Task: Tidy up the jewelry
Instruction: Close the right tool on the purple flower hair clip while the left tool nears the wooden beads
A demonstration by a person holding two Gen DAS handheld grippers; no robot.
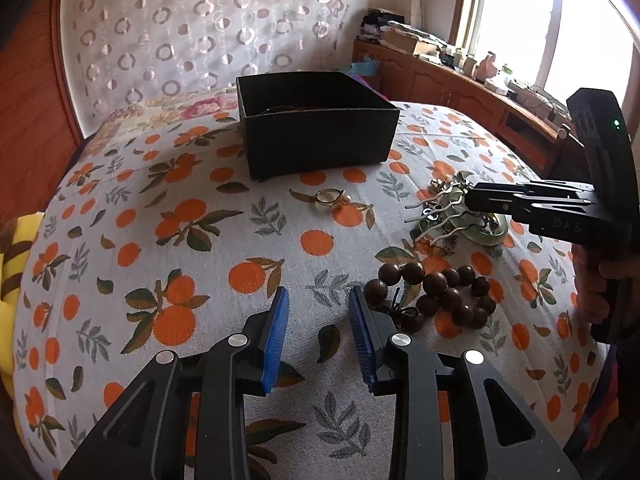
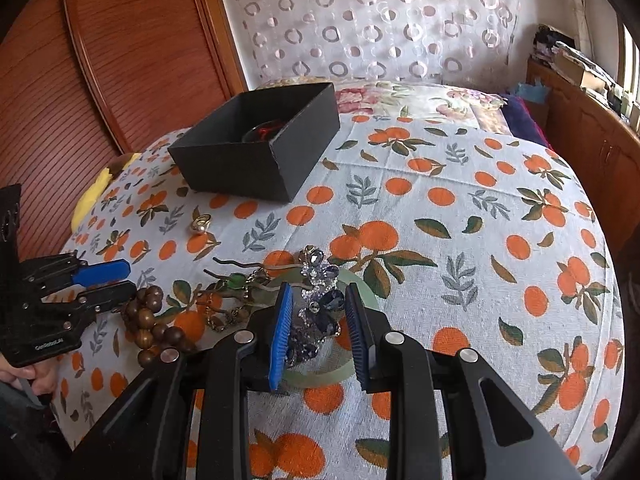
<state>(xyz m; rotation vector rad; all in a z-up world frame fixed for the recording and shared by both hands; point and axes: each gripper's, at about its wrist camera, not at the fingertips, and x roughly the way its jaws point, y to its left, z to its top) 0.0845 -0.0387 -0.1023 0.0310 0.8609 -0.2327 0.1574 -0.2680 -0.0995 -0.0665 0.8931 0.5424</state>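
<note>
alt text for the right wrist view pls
The right gripper hovers open over a blue rhinestone flower piece lying on a pale green bangle, on an orange-print cloth. A black box sits behind.

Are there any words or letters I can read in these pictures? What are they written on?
"DAS": raised letters on the side of the right claw, seen from the left wrist view; there may be more letters that I cannot make out.
White print on the side of the left claw, in the right wrist view: too small and blurred to read.
The black box shows no writing.
</note>
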